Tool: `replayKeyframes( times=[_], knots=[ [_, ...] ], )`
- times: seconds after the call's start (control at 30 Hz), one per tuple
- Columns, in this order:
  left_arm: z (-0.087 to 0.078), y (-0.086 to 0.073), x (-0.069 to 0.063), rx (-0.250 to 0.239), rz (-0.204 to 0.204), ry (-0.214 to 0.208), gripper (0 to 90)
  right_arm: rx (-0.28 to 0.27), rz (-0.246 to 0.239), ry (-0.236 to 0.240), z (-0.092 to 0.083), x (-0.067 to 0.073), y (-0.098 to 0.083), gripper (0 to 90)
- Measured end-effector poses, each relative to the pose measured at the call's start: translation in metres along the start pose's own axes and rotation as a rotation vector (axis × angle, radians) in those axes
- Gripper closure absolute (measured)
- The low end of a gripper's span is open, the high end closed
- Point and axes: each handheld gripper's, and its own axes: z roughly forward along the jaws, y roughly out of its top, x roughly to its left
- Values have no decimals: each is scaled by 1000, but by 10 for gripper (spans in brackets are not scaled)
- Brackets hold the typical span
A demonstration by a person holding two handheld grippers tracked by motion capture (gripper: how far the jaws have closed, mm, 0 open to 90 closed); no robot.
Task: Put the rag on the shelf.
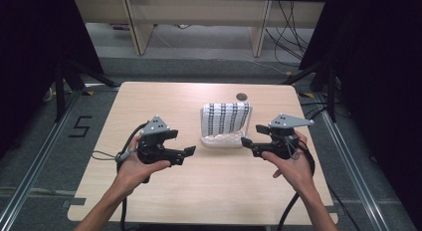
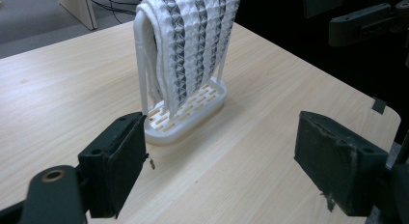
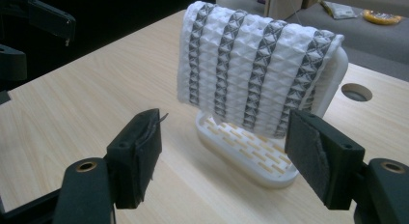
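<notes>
A pale wooden table [image 1: 164,191] stands on grey carpet, with dark curtains at both sides and cables trailing behind. Near its middle sits a white slotted rack [image 1: 219,140] with a white-and-grey striped cloth [image 1: 225,119] draped over its bar (a round cable hole lies just behind). The left gripper [image 1: 190,151] and right gripper [image 1: 244,140] flank the rack, both with jaws spread wide, holding nothing and touching neither rack nor cloth.
</notes>
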Motion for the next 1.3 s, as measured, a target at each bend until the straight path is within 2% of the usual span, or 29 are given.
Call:
replayKeyframes(
  times=[0.03,0.07,0.1,0.13,0.17,0.2,0.27,0.3,0.33,0.4,0.43,0.5,0.53,0.57,0.67,0.7,0.73,0.77,0.87,0.93,1.07,1.1,1.13,1.2,1.23,1.27,1.3],
  knots=[
    [0,-1,0,0,-1,-11,178,6,7,2,-1,1,-1,302],
    [0,-2,-1,2,-1,-2,178,-4,-8,-2,0,1,-2,301],
    [0,-3,0,4,2,-4,178,7,13,4,-1,3,-3,301],
    [1,-4,0,6,2,-3,178,7,-2,6,-1,2,-3,301],
    [1,-5,0,11,5,-3,178,1,19,-2,-1,5,-5,301],
    [1,-7,0,7,7,9,178,6,-4,6,-1,3,-5,300],
    [1,-9,1,15,2,9,178,11,9,11,-1,6,-7,299],
    [1,-10,2,12,-2,5,178,3,-9,7,0,5,-8,299],
    [1,-11,1,16,-3,15,178,19,12,10,-1,7,-8,299],
    [1,-14,2,16,-1,10,179,4,9,15,0,7,-11,299],
    [1,-14,2,16,-1,10,178,20,19,12,-1,7,-12,299],
    [1,-19,1,17,-1,2,178,17,4,13,0,6,-15,298],
    [1,-20,1,20,2,4,178,5,24,18,2,8,-17,298],
    [1,-22,0,21,-2,1,178,20,-1,13,1,6,-17,298],
    [1,-26,1,25,-8,3,178,31,21,20,1,7,-21,298],
    [1,-28,2,21,-5,4,178,26,2,17,1,6,-22,298],
    [0,-29,2,32,-9,8,178,25,27,13,0,8,-23,298],
    [1,-31,3,31,-8,8,178,32,10,12,0,7,-23,298],
    [2,-35,4,29,-9,4,178,45,22,23,-1,10,-26,298],
    [2,-38,4,32,-7,11,178,38,-11,17,0,10,-28,298],
    [3,-46,4,33,-5,12,178,52,2,32,0,14,-34,298],
    [4,-49,4,35,-7,13,178,40,-12,29,2,13,-36,298],
    [5,-51,4,39,-9,12,177,53,6,33,1,14,-38,298],
    [8,-56,3,47,4,10,176,50,5,30,3,14,-42,298],
    [9,-58,3,46,4,2,173,44,-14,25,4,13,-44,296],
    [9,-60,2,51,11,6,172,54,-8,31,5,12,-46,291],
    [10,-62,2,55,10,-1,170,54,21,38,6,14,-49,290]
  ],
)
